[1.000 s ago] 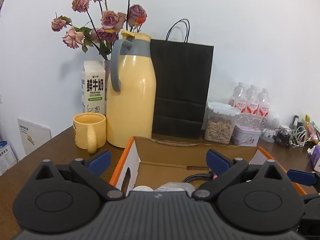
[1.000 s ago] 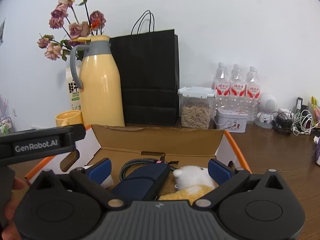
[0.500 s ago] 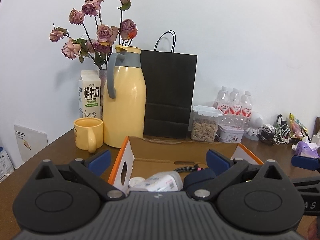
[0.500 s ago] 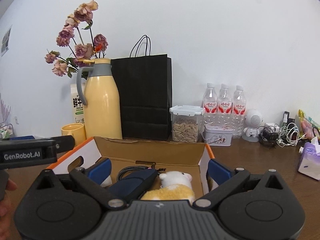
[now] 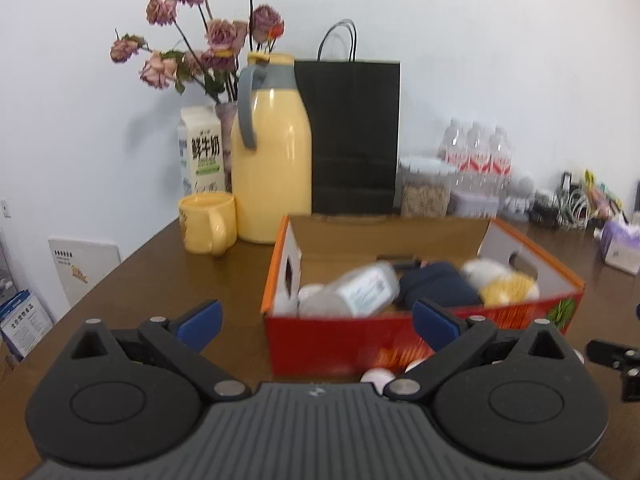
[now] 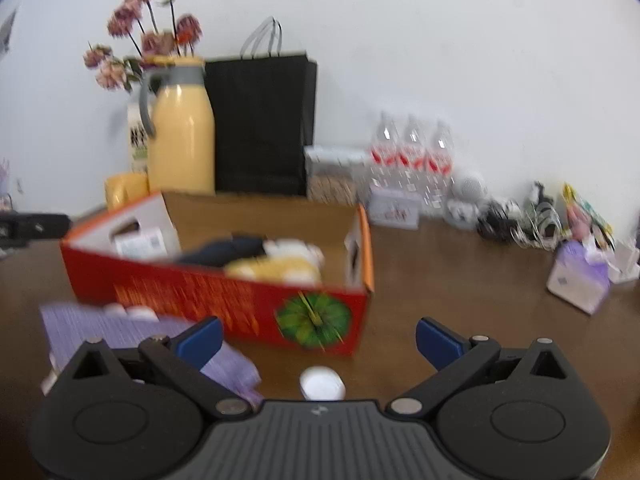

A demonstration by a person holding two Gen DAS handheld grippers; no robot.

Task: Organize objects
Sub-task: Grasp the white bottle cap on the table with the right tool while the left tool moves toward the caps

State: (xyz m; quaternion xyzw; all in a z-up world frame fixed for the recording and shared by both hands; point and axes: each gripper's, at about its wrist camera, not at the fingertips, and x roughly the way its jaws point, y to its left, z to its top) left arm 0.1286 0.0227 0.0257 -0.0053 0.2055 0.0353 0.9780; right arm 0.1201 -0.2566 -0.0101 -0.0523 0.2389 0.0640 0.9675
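Note:
A red and orange cardboard box [image 5: 472,330] [image 6: 224,298] stands open on the brown table. Inside it lie a clear labelled bottle [image 5: 362,288], a dark blue pouch [image 5: 436,286] [image 6: 232,250] and a white and yellow plush toy [image 5: 500,280] [image 6: 288,262]. In front of the box lie a purple pack [image 6: 100,326] and a small white round object [image 6: 322,382]. My left gripper [image 5: 316,316] is open and empty, short of the box's near wall. My right gripper [image 6: 318,334] is open and empty, above the white object.
At the back stand a yellow thermos jug [image 5: 272,164], a yellow mug [image 5: 208,228], a milk carton [image 5: 202,156], dried roses [image 5: 200,48], a black paper bag [image 5: 352,136], a food container [image 5: 426,188], water bottles [image 6: 412,160], cables [image 6: 520,220] and a tissue pack [image 6: 580,276].
Both grippers have pulled back and up from over the box. The box's red front wall and the items in front of it are now in sight. Both views are motion-blurred.

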